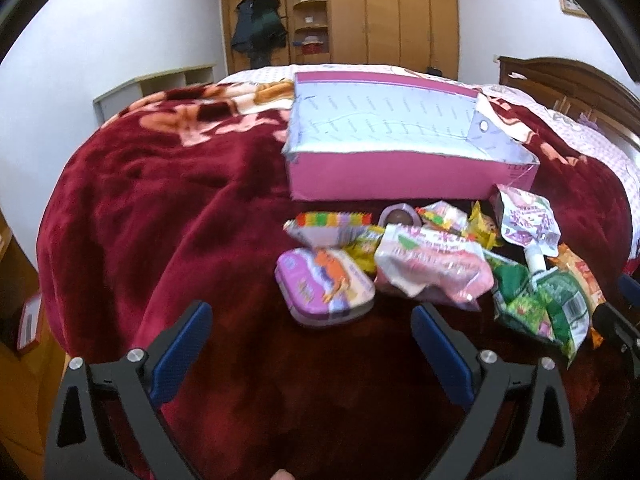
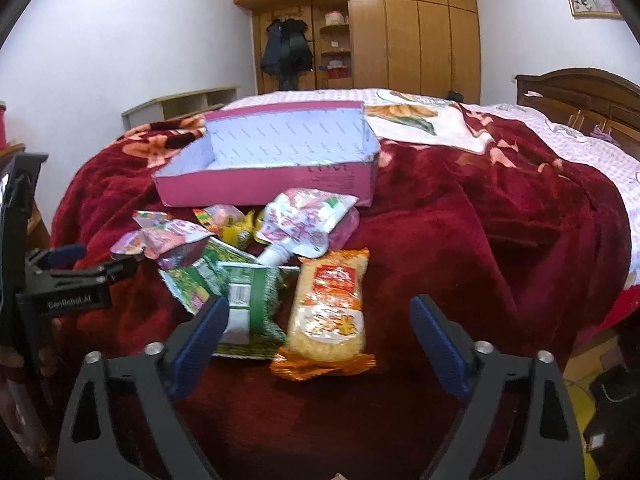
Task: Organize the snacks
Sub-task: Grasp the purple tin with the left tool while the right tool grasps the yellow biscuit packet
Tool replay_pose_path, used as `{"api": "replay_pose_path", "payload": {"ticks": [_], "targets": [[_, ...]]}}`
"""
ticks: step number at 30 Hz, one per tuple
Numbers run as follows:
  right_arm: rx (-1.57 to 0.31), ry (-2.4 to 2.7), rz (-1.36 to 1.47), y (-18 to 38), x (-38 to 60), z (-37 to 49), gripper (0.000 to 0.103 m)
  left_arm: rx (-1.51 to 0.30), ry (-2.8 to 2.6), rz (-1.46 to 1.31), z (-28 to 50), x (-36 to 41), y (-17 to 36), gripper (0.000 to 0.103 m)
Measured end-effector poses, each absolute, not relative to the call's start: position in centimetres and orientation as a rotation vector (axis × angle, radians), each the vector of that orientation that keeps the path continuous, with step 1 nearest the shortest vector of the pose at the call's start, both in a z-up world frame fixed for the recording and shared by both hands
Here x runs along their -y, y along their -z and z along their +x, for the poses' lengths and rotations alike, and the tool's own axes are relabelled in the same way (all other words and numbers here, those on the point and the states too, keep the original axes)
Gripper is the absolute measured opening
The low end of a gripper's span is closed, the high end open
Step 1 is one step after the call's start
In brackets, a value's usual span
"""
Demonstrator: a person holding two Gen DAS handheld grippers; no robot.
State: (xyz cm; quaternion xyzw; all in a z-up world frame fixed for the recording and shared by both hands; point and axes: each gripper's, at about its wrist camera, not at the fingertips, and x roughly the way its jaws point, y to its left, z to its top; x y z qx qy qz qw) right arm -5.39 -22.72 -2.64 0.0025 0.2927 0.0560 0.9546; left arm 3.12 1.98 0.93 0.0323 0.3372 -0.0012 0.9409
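The snacks, a loose heap just in front of the empty pink box [image 2: 264, 192], look light, crinkly and slippery, so the orange noodle packet [image 2: 330, 312] nearest the box-facing right gripper [image 2: 316, 344], whose jaws stand apart and empty like the left gripper's [image 1: 312, 344], probably wants pinching across its middle.

Red floral blanket [image 2: 460, 240] over bed; wooden wardrobe [image 2: 400, 32] behind, dark coats [image 2: 286, 48] hanging

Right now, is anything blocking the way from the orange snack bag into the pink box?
Partly. The orange snack bag lies nearest the right fingers, which are open around nothing. Between it and the pink box lies a white pouch with other snacks, so it must be lifted over them.
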Motion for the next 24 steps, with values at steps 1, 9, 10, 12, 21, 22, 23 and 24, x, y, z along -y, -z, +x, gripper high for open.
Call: {"api": "replay_pose_path", "payload": {"ticks": [1,9,10,12,21,22,23,24], "targets": [[-0.602,-0.111,0.008,2.8,22.9,-5.3,0.082,-0.685,0.005,0.076,3.4,-1.7,-0.9,0.099],[-0.618,-0.121,0.001,3.0,23.3,-5.1,0.076,-0.708,0.010,0.057,4.7,-2.3,0.0,0.075],[-0.618,-0.122,0.002,3.0,23.3,-5.1,0.075,-0.716,0.010,0.034,4.8,-2.8,0.1,0.074],[-0.624,-0.124,0.008,3.0,23.4,-5.2,0.075,-0.724,0.012,-0.011,5.1,-3.5,0.2,0.074],[-0.634,-0.131,-0.004,3.0,23.2,-4.8,0.075,-0.750,-0.021,0.034,7.3,-2.8,1.1,0.075],[-0.633,-0.129,-0.005,3.0,23.1,-4.8,0.075,-0.754,-0.025,0.038,7.5,-2.7,1.3,0.075],[-0.632,-0.126,-0.005,3.0,23.1,-4.7,0.075,-0.761,-0.030,0.040,7.7,-2.7,1.4,0.076],[-0.631,-0.121,-0.005,3.1,23.2,-4.7,0.075,-0.763,-0.033,0.040,7.8,-2.7,1.6,0.076]]}}
